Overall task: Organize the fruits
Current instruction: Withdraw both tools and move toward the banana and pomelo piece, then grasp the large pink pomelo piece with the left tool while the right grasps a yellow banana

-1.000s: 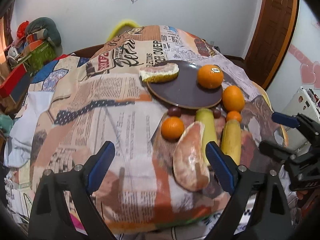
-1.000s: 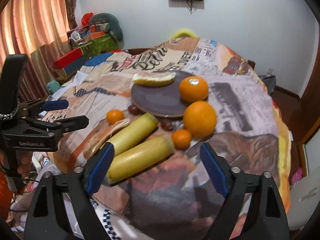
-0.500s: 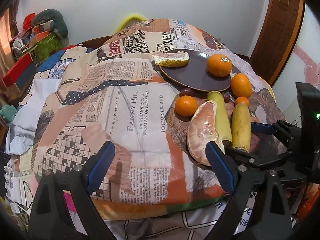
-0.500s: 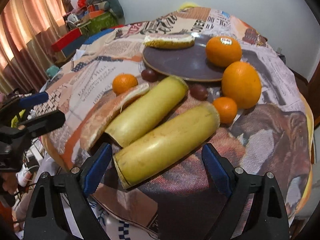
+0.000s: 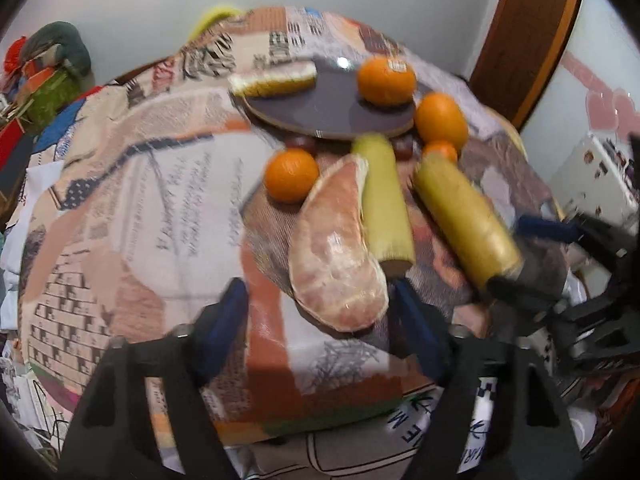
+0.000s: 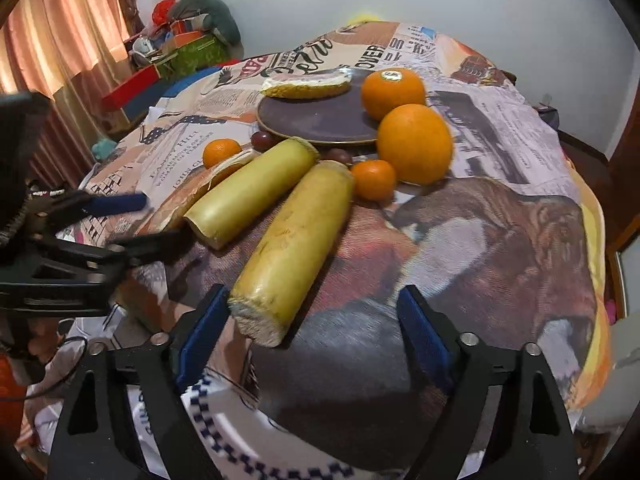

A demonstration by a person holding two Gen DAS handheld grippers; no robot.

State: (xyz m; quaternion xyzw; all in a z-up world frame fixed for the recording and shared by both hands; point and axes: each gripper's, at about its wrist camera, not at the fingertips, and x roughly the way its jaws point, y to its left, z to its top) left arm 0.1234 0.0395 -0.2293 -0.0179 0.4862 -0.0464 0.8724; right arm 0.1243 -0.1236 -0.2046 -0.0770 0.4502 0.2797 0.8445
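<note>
Behind pomelo wedge (image 5: 338, 256), yellow stalk (image 5: 384, 206).

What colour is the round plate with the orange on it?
Dark purplish brown, a glossy round plate with a thin tan rim; the right wrist view shows it best.

**My table, as it lies**

Before me a table under a newspaper-print cloth (image 6: 500, 128). On the cloth: a dark plate (image 6: 320, 120), two yellow-green stalk pieces (image 6: 292, 248) (image 6: 248, 192) side by side, a pink pomelo wedge (image 5: 336, 256), a large orange (image 6: 414, 144), two small mandarins (image 6: 374, 179) (image 6: 221, 153) and two dark grapes (image 6: 262, 140) by the plate's rim.
</note>
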